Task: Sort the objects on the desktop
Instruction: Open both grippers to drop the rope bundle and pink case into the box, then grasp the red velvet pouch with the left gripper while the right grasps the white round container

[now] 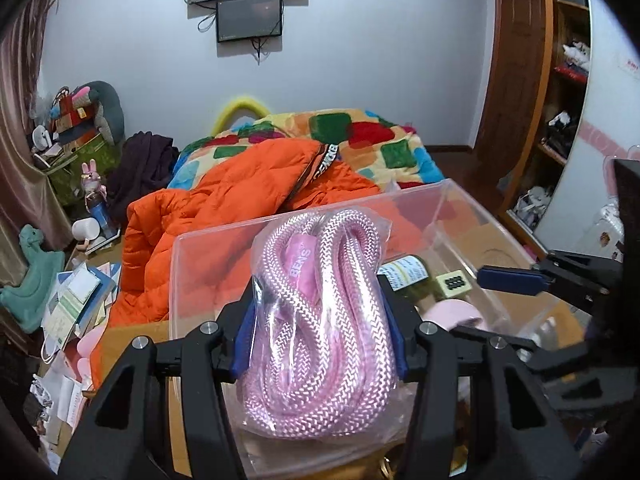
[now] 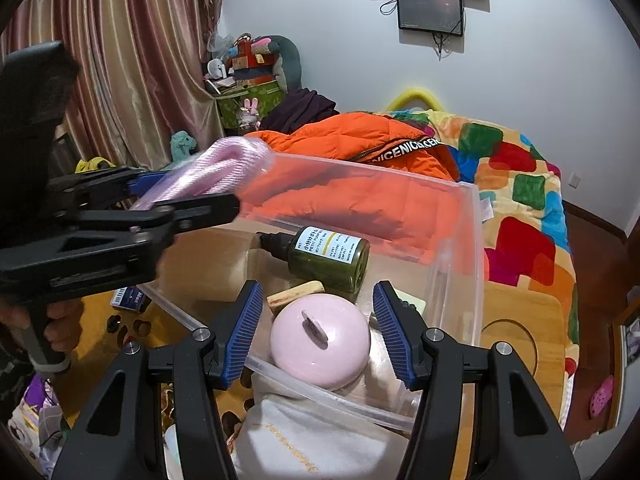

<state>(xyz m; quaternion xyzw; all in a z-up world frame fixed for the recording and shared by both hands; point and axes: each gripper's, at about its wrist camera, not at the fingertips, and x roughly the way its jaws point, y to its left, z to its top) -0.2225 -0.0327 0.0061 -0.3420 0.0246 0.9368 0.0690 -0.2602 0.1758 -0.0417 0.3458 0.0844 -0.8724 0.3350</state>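
Note:
My left gripper (image 1: 320,332) is shut on a pink braided rope in a clear bag (image 1: 320,320) and holds it above the near rim of a clear plastic bin (image 1: 208,240). In the right wrist view that gripper (image 2: 188,192) comes in from the left with the pink rope (image 2: 236,160) over the bin's left wall. My right gripper (image 2: 316,332) is open and empty, its jaws on either side of a pink round lid (image 2: 320,340) inside the clear bin (image 2: 460,240). A dark green bottle (image 2: 332,256) lies in the bin beside a small beige block (image 2: 296,294).
The bin stands on a wooden table (image 2: 516,320). An orange jacket (image 1: 224,208) and a colourful blanket (image 2: 520,184) lie on the bed behind. A white pouch (image 2: 304,440) lies in front of the bin. Papers and toys (image 1: 76,300) clutter the left side.

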